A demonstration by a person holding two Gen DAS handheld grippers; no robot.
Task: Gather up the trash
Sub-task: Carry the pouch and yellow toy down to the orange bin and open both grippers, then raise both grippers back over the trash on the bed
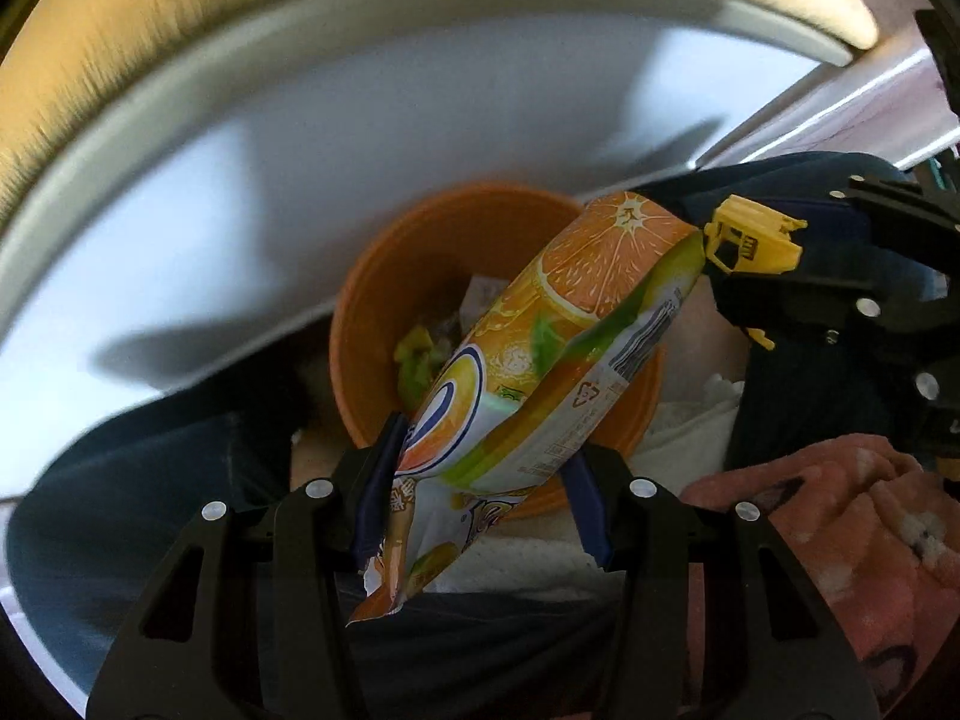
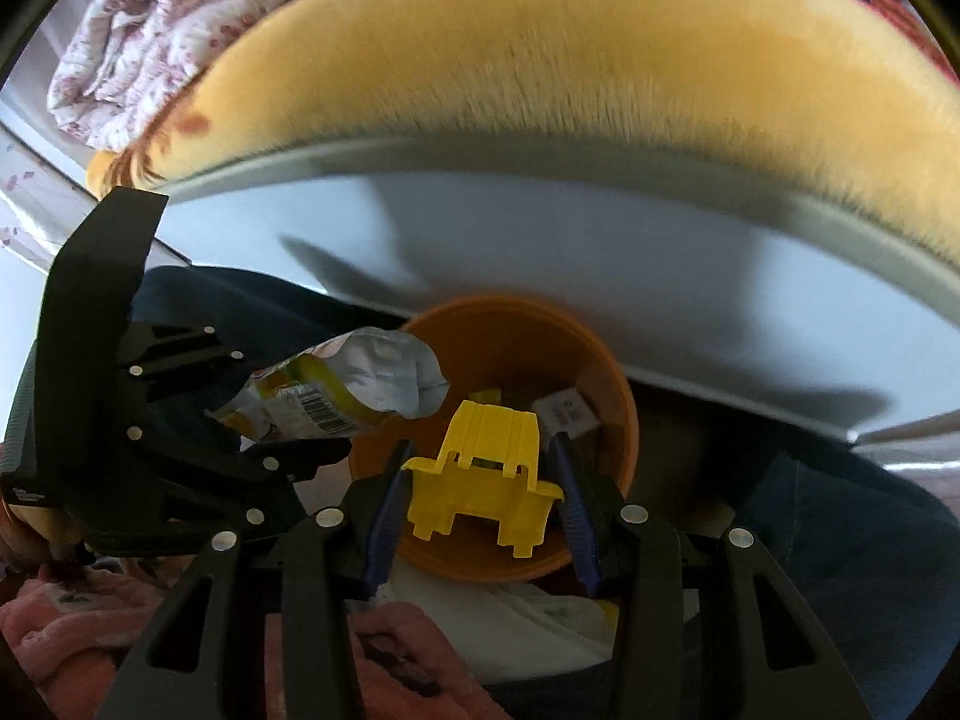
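An orange bin (image 1: pixel 384 300) stands on the floor between a person's legs; it also shows in the right wrist view (image 2: pixel 606 378), with scraps of trash inside. My left gripper (image 1: pixel 480 462) is shut on an orange-printed snack wrapper (image 1: pixel 570 324) and holds it over the bin's rim. The wrapper also shows in the right wrist view (image 2: pixel 336 390), held by the left gripper (image 2: pixel 288 450). My right gripper (image 2: pixel 480 468) is shut on a yellow plastic piece (image 2: pixel 486 474) over the bin's mouth. That piece and the right gripper appear at the right of the left wrist view (image 1: pixel 750 237).
A white bed frame (image 2: pixel 540 252) with a yellow blanket (image 2: pixel 540 60) curves behind the bin. Dark trouser legs (image 1: pixel 150 480) flank it. A pink fleece cloth (image 1: pixel 840 510) and white cloth (image 2: pixel 528 618) lie in front. A folded floral quilt (image 2: pixel 132 42) lies far left.
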